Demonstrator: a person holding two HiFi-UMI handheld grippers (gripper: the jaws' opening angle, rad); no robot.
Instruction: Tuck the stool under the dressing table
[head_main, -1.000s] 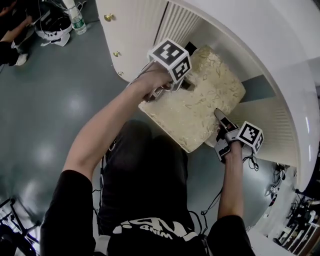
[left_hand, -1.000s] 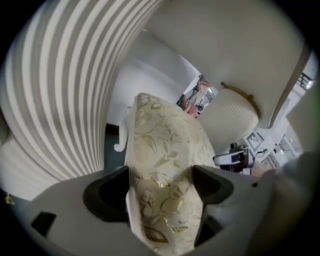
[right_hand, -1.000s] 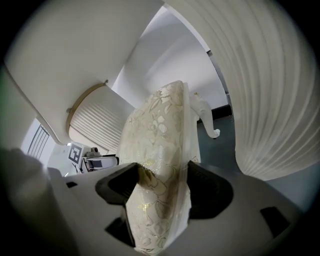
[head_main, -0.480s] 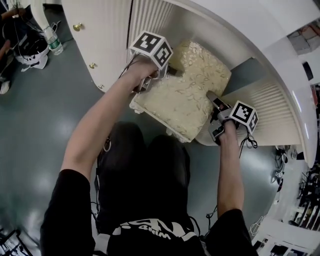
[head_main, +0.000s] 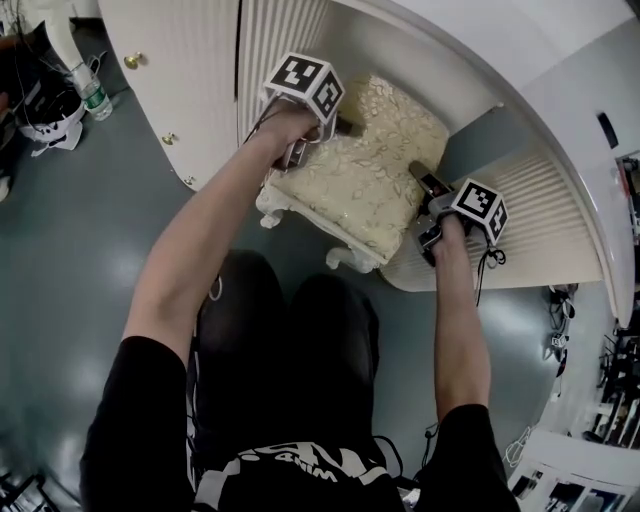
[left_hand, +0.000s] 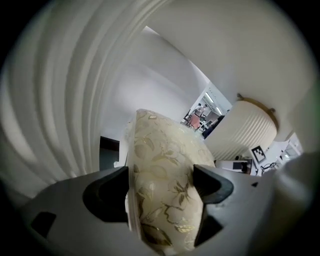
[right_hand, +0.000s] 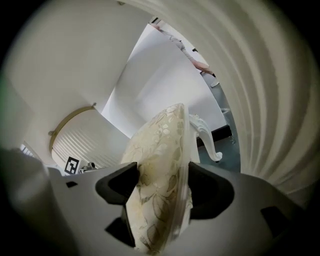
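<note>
The stool has a cream cushion with a gold leaf pattern and curled white legs. It stands partly under the white dressing table, in the gap between the two ribbed side cabinets. My left gripper is shut on the cushion's left edge, its dark pads pressing both faces. My right gripper is shut on the right edge the same way. One carved stool leg shows past the cushion in the right gripper view.
The ribbed left cabinet with gold knobs and the ribbed right cabinet flank the gap. A water bottle and white gear lie on the grey floor at the left. Cables and clutter sit at the far right.
Both grippers have pushed the stool further into the gap beneath the table; more of the cushion now lies under the tabletop. Grips unchanged.
</note>
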